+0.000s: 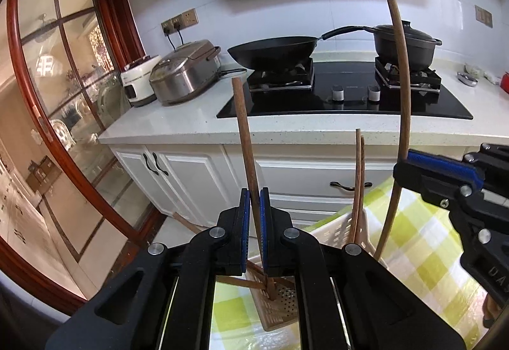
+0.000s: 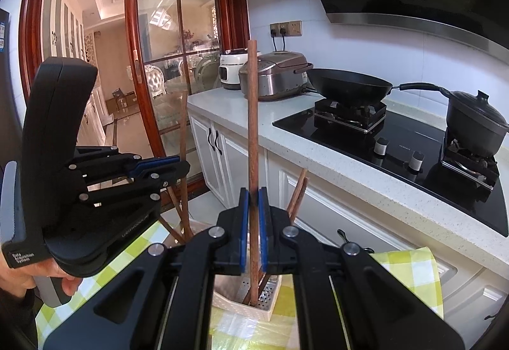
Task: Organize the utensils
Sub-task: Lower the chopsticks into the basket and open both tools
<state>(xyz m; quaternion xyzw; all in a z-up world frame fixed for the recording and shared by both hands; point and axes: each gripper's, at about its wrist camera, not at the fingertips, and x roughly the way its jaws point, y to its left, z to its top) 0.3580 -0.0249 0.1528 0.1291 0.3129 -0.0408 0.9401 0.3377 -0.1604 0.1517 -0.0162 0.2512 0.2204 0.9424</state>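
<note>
Item: my left gripper (image 1: pixel 254 216) and right gripper (image 2: pixel 253 216), fingers clamped, one chopstick (image 1: pixel 246 143) each; risk: tips snagging the basket (image 2: pixel 273 302); sticks crossing.

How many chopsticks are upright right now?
4: one clamped in the left gripper, one in the right gripper, two loose chopsticks leaning in the holder. More may lie hidden behind the grippers.

Both grippers are black plastic linkages with blue pads lining the fingers and round silver pivot screws. The left gripper (image 2: pixel 178 166), left of the wok (image 2: pixel 349 86), has a tall curved black handle with small white lettering at its base, held by a bare hand (image 2: pixel 35 277). The right gripper (image 1: pixel 401 166) carries pale embossed letters.
</note>
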